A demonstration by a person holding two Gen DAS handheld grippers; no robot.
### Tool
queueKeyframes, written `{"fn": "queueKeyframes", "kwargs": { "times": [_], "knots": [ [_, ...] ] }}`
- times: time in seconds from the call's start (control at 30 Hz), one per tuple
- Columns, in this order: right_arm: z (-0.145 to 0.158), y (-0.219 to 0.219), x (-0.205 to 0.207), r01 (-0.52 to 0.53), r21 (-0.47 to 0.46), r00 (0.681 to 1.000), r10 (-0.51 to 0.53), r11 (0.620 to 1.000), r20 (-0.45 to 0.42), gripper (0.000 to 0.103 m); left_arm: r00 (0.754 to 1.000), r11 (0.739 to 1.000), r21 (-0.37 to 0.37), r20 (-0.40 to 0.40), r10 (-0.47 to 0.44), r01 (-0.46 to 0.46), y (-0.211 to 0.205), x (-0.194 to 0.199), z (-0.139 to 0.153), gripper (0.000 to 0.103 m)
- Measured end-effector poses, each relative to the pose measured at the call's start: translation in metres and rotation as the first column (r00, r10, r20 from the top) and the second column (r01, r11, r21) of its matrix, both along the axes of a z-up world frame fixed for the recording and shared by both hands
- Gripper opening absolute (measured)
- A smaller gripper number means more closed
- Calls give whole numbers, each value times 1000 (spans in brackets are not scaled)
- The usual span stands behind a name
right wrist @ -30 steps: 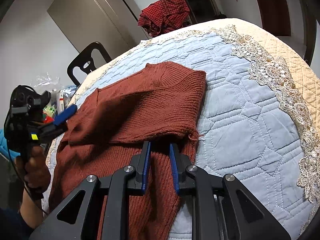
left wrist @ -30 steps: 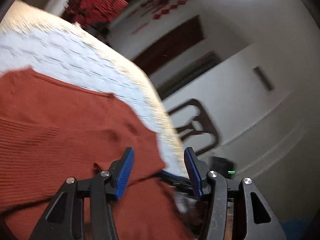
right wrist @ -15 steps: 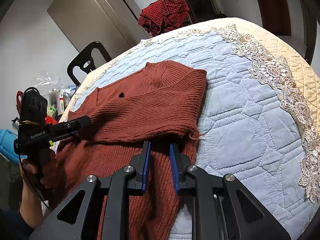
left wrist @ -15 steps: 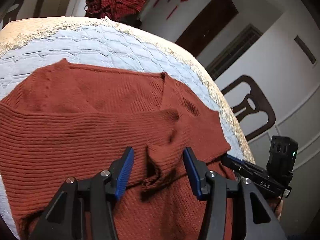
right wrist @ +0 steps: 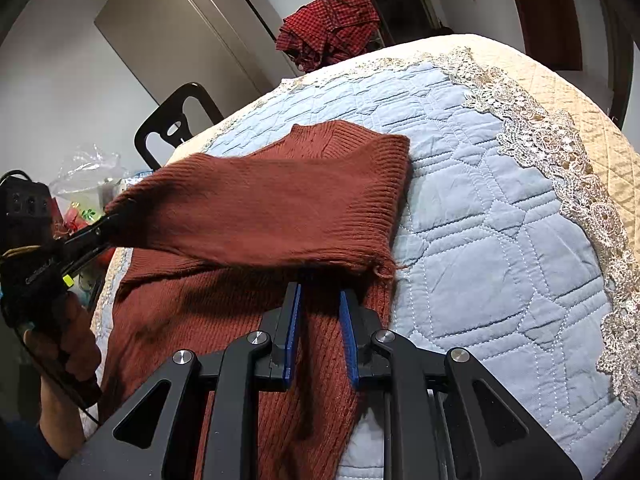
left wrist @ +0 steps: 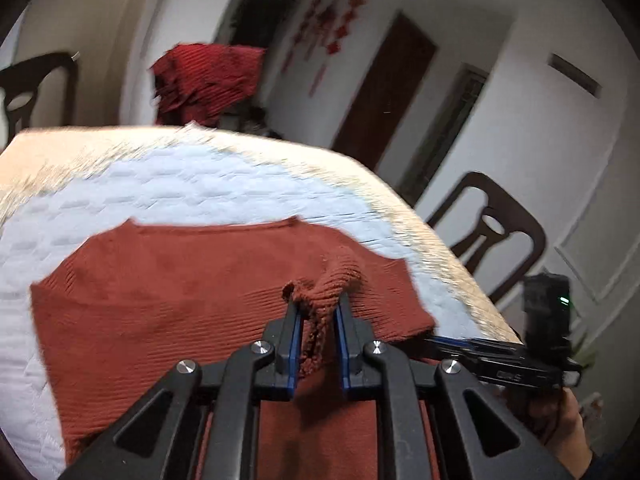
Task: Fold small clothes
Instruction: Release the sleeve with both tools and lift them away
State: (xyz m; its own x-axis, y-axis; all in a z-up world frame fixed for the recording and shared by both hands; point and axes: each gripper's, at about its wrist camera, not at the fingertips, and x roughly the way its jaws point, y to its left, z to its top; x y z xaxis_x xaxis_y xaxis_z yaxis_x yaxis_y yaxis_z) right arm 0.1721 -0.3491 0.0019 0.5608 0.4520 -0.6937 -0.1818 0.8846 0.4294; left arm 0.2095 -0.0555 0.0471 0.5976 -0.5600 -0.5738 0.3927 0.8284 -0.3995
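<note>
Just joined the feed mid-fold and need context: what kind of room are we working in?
Probably a lived-in home room: a quilted lace-edged cover under the sweater, dark wooden chairs, and red paper decorations by a door.

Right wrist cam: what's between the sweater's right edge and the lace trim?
Nothing but bare blue quilt between the rust sweater and the lace trim, clear in the right wrist view.

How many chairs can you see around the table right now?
3. In the left wrist view, one dark chair stands behind the table's far left corner and another off its right edge. The right wrist view shows a third beyond the sweater. Others may be hidden.
</note>
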Motion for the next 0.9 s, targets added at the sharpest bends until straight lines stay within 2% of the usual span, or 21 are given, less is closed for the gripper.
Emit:
{"fn": "queueKeyframes", "kwargs": {
  "times": [0.07, 0.13, 0.2, 0.23, 0.3, 0.47, 0.6, 0.7, 0.83, 0.9],
  "knots": [
    [1, 2, -1, -3, -8, 1000, 3, 1000, 4, 19, 998, 999, -23, -57, 40, -41, 13, 4, -10, 17],
    [2, 3, -2, -8, -14, 1000, 8, 1000, 6, 19, 996, 997, -46, -74, 58, -61, 26, 2, -16, 21],
    [2, 4, -4, -8, -21, 1000, 8, 1000, 5, 19, 997, 993, -109, -72, 27, -35, 30, -4, -15, 35],
    [2, 3, -3, -7, -22, 1000, 7, 1000, 2, 19, 998, 989, -145, -70, 2, -12, 31, -6, -14, 39],
    [0, 2, -3, -3, -19, 1000, 3, 1000, -6, 19, 998, 986, -163, -52, -26, 17, 29, -9, -9, 44],
    [7, 3, -2, 34, -77, 999, -33, 996, 11, 19, 999, 996, -93, -44, 9, -13, 22, -3, -6, 44],
    [11, -5, -6, 50, -77, 999, -49, 996, 16, 19, 998, 998, -67, -64, 8, -12, 22, 0, -11, 44],
    [17, -8, -11, 65, -86, 998, -62, 994, 33, 19, 996, 1000, -26, -90, 8, -10, 18, 3, -19, 44],
    [25, 1, -7, 50, -66, 997, -45, 997, 68, 19, 984, 999, 51, -175, 14, -5, 10, 12, -44, 44],
    [23, 12, 1, 29, -99, 997, -22, 995, 69, 19, 988, 997, 72, -153, 14, -3, 8, 8, -43, 44]
  ]
}}
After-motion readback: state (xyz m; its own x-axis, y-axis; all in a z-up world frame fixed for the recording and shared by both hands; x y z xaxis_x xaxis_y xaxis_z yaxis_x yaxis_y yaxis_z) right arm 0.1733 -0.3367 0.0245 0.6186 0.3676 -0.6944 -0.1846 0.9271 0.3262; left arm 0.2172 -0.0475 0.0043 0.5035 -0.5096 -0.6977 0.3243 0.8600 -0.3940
